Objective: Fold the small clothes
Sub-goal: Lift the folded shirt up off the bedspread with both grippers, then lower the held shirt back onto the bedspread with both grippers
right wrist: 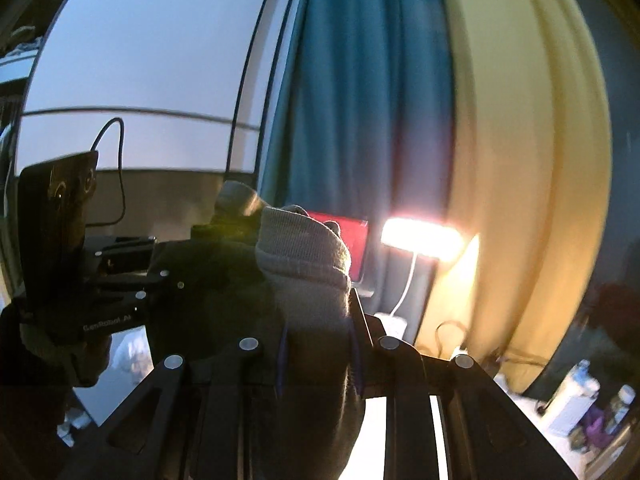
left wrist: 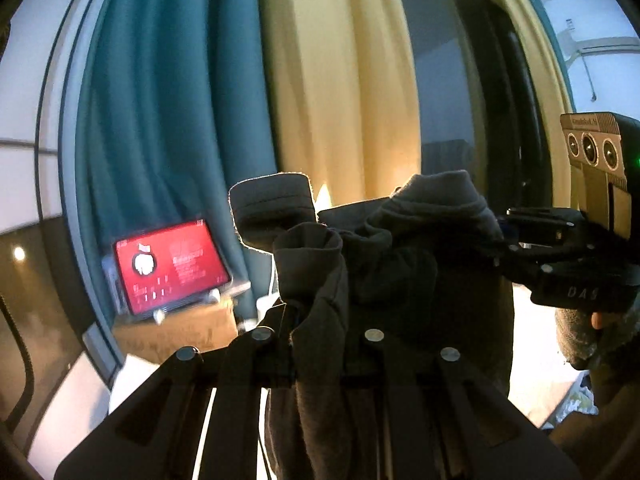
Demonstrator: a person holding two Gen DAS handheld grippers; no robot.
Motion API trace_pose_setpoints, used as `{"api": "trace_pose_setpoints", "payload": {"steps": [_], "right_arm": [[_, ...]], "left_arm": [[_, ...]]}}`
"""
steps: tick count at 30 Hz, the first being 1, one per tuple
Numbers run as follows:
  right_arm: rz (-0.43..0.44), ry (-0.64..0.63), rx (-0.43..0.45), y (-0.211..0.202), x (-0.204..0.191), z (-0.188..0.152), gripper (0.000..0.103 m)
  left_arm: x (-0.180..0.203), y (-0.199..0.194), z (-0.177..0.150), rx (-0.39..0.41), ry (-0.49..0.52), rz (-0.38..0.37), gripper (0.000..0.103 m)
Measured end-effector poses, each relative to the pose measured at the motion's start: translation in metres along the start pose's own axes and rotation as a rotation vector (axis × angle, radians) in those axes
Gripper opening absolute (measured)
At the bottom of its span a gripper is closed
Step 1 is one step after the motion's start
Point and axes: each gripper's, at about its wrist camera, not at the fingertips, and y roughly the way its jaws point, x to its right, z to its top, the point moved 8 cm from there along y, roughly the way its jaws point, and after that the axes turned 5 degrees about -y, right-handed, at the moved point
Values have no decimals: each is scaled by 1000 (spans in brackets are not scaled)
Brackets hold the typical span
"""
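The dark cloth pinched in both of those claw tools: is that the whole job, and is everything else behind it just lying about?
Part of the job:
- dark garment, held up off any surface
- left gripper, shut on it
- right gripper, shut on it

Just lying about:
- red-screened tablet
- teal curtain
- cream curtain
- lit lamp
- bottles

Our right claw (right wrist: 320, 320) grips a bunched grey garment (right wrist: 304, 256); the left claw (right wrist: 160, 264) clamps it at left, curtains (right wrist: 360, 100) far behind.

Both claws, the left claw (left wrist: 320, 312) and the right claw (right wrist: 320, 320), are black slotted frames studded with round silver screws, a thin dark cable looping behind one, held by hands in knitted grey-green gloves (left wrist: 580, 332).
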Motion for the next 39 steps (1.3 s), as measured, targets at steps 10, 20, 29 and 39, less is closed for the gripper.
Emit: {"api": "trace_pose_setpoints", "payload": {"steps": [10, 20, 29, 39], "right_arm": [[9, 102, -182, 76, 16, -75, 24], [27, 194, -282, 145, 46, -114, 24], [52, 251, -361, 197, 63, -145, 24], [97, 310, -463, 247, 68, -185, 24]], "left_arm": [[-31, 67, -64, -169, -117, -29, 12], [-44, 119, -95, -277, -143, -17, 12], [-66, 164, -121, -371, -166, 5, 12], [-90, 210, -169, -523, -243, 27, 13]]}}
